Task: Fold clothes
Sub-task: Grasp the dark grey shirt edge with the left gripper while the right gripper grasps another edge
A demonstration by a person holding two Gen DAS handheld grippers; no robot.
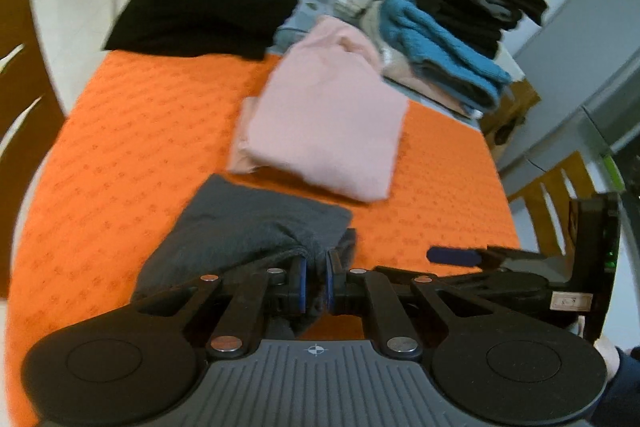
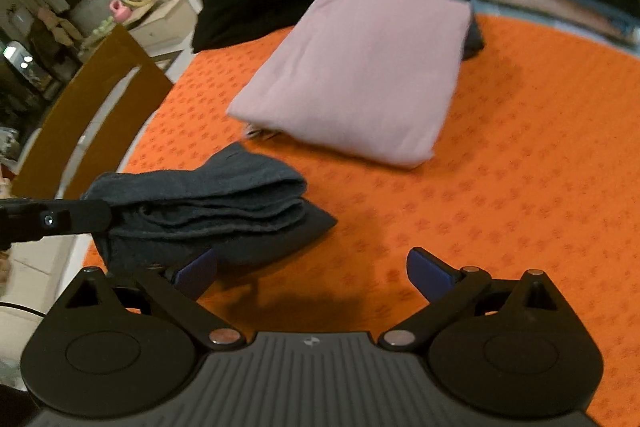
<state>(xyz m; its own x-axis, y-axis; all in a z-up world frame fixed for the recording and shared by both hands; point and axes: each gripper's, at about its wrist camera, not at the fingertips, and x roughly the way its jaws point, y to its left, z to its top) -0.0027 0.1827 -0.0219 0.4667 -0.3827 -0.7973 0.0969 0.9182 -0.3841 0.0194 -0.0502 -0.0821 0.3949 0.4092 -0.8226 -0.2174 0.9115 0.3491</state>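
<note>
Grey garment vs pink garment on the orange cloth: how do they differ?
The grey garment is dark and the smaller bundle; the pink garment is pale and larger. The grey one is pinched in the shut left claw; the pink one lies free, untouched, farther back. Both are folded and sit on the orange tablecloth.

Dark grey garment folded, bunched, near edge of orange table.

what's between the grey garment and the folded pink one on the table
Only bare orange tablecloth. A narrow strip of it separates the grey garment from the folded pink garment; the two do not touch. The right wrist view shows this best.
</note>
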